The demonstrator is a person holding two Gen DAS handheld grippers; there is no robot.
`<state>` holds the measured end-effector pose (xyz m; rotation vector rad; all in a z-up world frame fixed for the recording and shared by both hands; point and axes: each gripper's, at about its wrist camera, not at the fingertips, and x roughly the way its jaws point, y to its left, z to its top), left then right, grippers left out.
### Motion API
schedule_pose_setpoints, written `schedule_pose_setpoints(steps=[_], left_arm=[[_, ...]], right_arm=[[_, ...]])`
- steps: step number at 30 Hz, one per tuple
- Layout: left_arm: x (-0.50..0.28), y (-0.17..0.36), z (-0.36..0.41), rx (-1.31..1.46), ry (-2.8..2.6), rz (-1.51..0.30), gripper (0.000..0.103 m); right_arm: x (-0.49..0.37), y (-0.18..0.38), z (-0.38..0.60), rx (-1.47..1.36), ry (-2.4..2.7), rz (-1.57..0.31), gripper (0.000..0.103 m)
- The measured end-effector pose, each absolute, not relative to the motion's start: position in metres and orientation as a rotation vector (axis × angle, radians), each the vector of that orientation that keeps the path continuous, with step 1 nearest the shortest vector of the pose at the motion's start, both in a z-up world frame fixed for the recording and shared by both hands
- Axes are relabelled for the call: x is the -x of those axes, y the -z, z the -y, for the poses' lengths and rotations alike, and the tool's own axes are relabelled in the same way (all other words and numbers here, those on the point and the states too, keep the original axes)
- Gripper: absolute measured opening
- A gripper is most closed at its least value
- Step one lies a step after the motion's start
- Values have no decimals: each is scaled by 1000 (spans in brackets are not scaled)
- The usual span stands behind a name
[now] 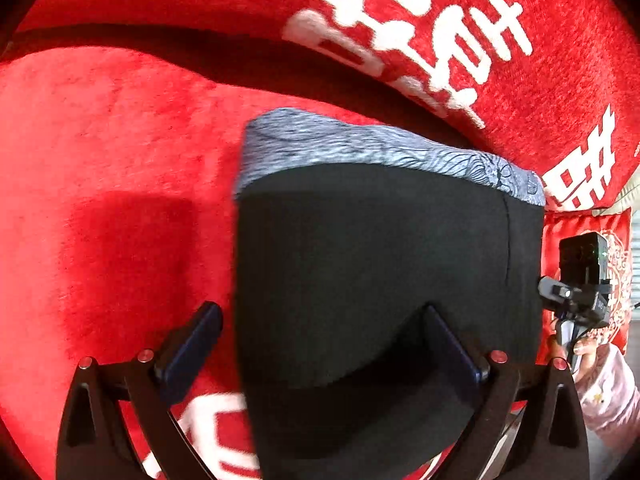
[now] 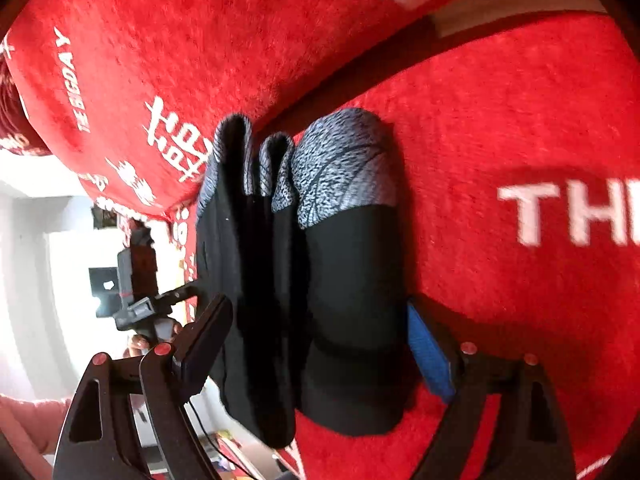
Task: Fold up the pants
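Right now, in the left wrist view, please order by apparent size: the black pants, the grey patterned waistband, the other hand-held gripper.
1. black pants
2. grey patterned waistband
3. right hand-held gripper, though it is farther away, so its real size is unsure.

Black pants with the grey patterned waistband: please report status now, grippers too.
Left gripper open, right gripper open, both astride the black pants with grey patterned waistband. Pants folded in layers on the red plush cover. Nothing in the way.

black pants [image 1: 380, 260] with grey marled band, red cover [image 1: 100, 140] with white lettering
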<state>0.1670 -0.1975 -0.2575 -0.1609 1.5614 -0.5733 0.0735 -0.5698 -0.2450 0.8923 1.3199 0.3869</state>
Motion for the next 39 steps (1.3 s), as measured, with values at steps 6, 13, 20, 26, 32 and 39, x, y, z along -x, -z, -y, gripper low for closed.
schedule_pose_setpoints(steps=[6, 13, 20, 26, 32, 39], left_arm=[[-151, 225, 219, 126, 537, -1456, 63], [-129, 177, 228, 65, 553, -1436, 49], [-75, 157, 211, 127, 529, -1509, 49], [-46, 203, 199, -13, 385, -1512, 89], [-43, 195, 211, -134, 300, -1447, 99], [-33, 184, 220, -229, 258, -1437, 99]], right_arm=[[-86, 242, 559, -882, -305, -1375, 50], [-64, 212, 565, -977, -364, -1326, 34], [-9, 190, 546, -1050, -417, -1349, 34], [31, 213, 521, -951, -297, -1420, 39], [36, 221, 512, -867, -135, -1418, 58], [38, 203, 504, -738, 7, -1458, 71]])
